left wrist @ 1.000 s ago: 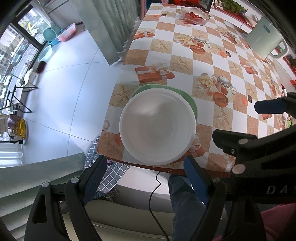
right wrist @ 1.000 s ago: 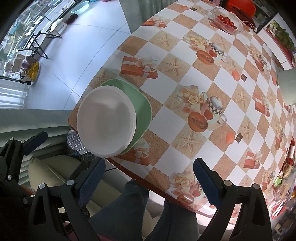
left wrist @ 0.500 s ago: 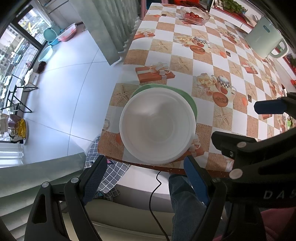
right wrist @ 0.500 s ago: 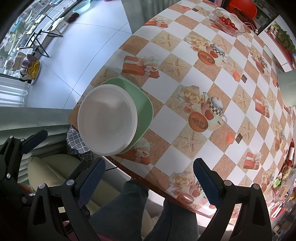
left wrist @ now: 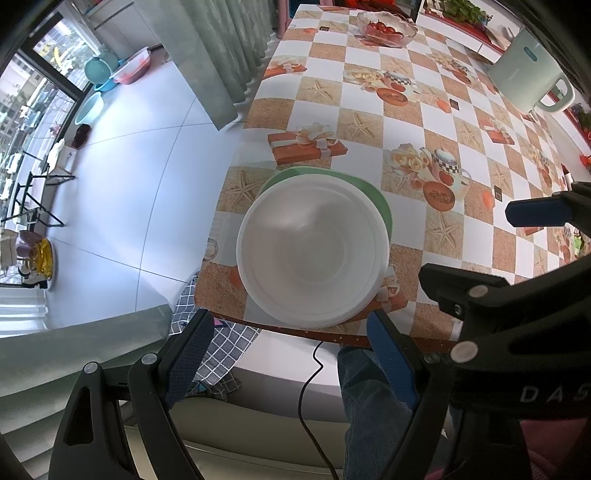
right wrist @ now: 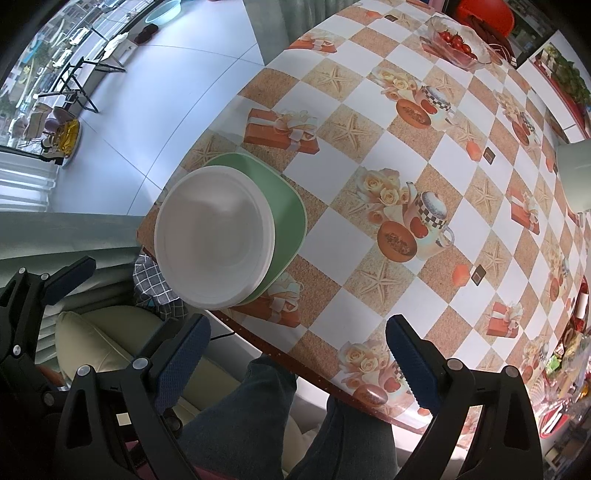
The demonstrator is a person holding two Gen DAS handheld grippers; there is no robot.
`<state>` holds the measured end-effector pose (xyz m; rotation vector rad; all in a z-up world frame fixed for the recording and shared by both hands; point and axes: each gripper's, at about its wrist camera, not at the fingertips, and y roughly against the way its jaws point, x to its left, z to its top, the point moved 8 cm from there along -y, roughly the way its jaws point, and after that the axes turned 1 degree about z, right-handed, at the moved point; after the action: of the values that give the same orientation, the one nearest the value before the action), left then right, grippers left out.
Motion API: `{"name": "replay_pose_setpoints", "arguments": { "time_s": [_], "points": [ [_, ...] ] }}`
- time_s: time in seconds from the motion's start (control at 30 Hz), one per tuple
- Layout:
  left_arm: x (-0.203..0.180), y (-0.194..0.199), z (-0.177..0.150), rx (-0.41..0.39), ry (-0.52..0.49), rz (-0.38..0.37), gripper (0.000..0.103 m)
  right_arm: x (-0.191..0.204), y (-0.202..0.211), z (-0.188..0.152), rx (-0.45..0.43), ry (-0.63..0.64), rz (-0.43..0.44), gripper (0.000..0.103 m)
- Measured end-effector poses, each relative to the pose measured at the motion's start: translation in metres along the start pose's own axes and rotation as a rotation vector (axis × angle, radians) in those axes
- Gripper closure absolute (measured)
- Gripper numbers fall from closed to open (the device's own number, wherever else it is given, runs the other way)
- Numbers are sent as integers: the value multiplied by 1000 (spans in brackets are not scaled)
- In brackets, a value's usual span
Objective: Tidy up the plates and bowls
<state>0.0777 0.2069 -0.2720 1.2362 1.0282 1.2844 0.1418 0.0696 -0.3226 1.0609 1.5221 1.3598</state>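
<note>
Bowls and plates are already in one pile: a white bowl (left wrist: 312, 251) sits on a green plate (right wrist: 280, 206), at the lower middle of the left wrist view and the left middle of the right wrist view, close to the near edge of the desk (left wrist: 406, 147). Compared with one second ago nothing has changed: the pile, and both grippers above it, are at the same places. I judge that the stacking is finished, or that the person pauses before a next step.

Going from large to small: the desk with its checkered cloth fills the upper right of both views. A pale kettle (left wrist: 524, 77) stands at the upper right of the left wrist view, well apart from the pile. A glass dish with tomatoes (left wrist: 386, 27) is at the top, also far away. Nothing stands between the grippers and the pile.

Left gripper (left wrist: 288, 354) has its jaws apart with nothing between them, at the bottom of its view, over the desk edge. Right gripper (right wrist: 295, 354) is also wide apart and empty, over the person's legs (right wrist: 266, 406).
</note>
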Motion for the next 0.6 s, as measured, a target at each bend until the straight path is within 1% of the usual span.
{"name": "replay_pose_setpoints", "arguments": {
  "time_s": [0.6],
  "points": [
    [-2, -1, 1, 5, 4, 1, 16, -2, -2, 2, 5, 5, 1, 7]
  ]
}}
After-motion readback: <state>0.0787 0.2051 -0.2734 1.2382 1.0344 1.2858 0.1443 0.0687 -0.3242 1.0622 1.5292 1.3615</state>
